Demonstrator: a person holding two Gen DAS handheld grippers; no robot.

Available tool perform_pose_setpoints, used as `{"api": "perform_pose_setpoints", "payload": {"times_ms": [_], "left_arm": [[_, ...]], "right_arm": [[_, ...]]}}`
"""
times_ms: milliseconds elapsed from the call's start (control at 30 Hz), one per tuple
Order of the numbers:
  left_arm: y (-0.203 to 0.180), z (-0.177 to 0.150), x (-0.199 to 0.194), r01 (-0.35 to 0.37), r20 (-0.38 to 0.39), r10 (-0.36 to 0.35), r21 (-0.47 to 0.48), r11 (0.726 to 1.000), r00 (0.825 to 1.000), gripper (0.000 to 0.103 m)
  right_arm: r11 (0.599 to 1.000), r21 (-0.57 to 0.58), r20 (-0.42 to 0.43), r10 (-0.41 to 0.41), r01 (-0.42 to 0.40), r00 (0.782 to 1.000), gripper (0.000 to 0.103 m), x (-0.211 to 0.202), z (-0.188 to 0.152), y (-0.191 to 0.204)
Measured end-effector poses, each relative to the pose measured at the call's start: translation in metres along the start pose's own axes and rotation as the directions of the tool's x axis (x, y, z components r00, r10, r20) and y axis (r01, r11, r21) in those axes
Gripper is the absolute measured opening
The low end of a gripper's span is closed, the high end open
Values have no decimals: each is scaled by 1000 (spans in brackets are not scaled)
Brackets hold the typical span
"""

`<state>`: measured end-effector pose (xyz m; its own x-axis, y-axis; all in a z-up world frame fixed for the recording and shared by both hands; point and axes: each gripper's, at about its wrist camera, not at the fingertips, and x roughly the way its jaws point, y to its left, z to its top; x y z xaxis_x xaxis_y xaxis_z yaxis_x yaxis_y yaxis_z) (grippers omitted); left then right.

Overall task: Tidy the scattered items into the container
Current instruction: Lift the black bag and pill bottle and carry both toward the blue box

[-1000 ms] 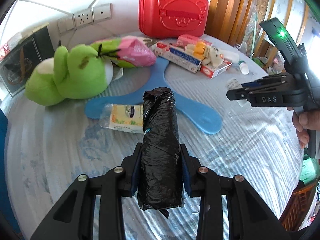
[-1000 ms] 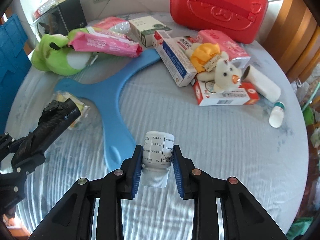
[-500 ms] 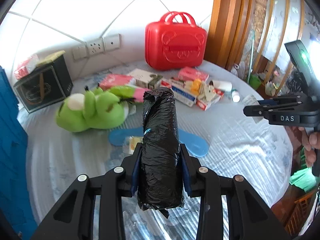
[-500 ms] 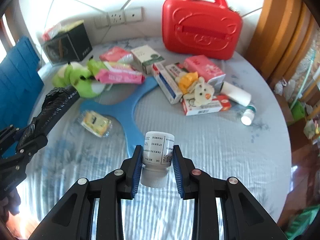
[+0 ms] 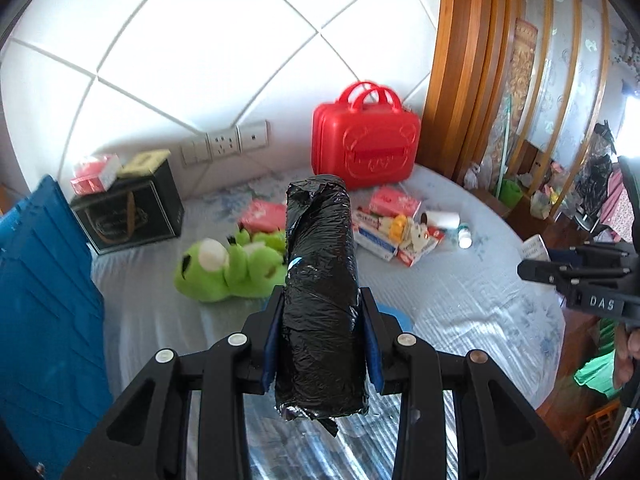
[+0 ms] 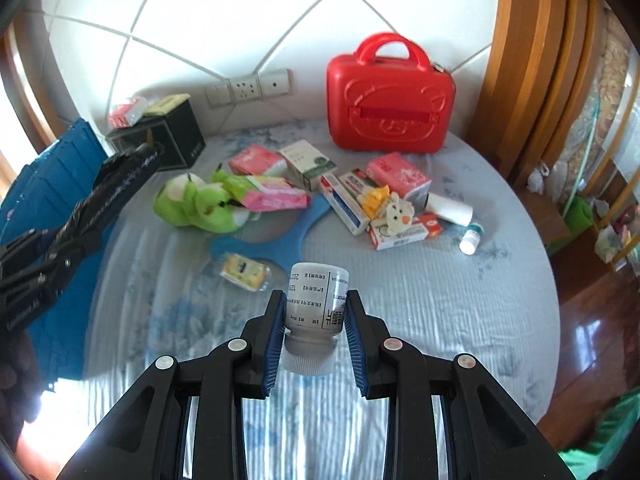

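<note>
In transit: my left gripper (image 5: 320,334) is pinching the black bag roll (image 5: 320,292), my right gripper (image 6: 314,326) the white bottle (image 6: 314,312) — both above the table (image 6: 460,300). Frog (image 6: 192,204), boxes (image 6: 348,208) are awaiting the blue crate (image 5: 44,300).

Left wrist view: camera sits behind own fingers (image 5: 276,344), looks forward and down from high above worktop (image 5: 460,296), toward tiled wall. Right wrist view: same arrangement, behind fingers (image 6: 354,344), steeper downward tilt, worktop (image 6: 420,300) fills more of frame. Shared: red case (image 5: 366,146) (image 6: 390,100), green plush frog (image 5: 228,264) (image 6: 196,202), blue crate (image 5: 44,300) (image 6: 52,168) at left. Each view catches other gripper at frame edge.
</note>
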<state>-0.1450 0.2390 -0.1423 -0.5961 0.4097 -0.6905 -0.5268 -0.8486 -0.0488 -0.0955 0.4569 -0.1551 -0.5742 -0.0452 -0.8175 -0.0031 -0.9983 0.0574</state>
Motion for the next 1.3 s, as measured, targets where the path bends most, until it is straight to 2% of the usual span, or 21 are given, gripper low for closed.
{"api": "perform_pose_setpoints", "payload": {"times_ms": [167, 500, 867, 1300], "left_arm": [[14, 8, -33, 2, 37, -2, -2, 1000, 999, 34], [39, 8, -66, 13, 67, -13, 1, 1000, 998, 34], [75, -2, -87, -22, 46, 24, -37, 999, 999, 34], [118, -7, -118, -34, 81, 39, -60, 998, 996, 34]], "right_arm": [[1000, -18, 37, 0, 1, 999, 29, -28, 4, 23], [998, -56, 78, 8, -4, 997, 29, -55, 13, 68], [998, -54, 83, 33, -28, 996, 29, -60, 15, 106], [995, -86, 94, 62, -54, 994, 29, -59, 24, 161]]}}
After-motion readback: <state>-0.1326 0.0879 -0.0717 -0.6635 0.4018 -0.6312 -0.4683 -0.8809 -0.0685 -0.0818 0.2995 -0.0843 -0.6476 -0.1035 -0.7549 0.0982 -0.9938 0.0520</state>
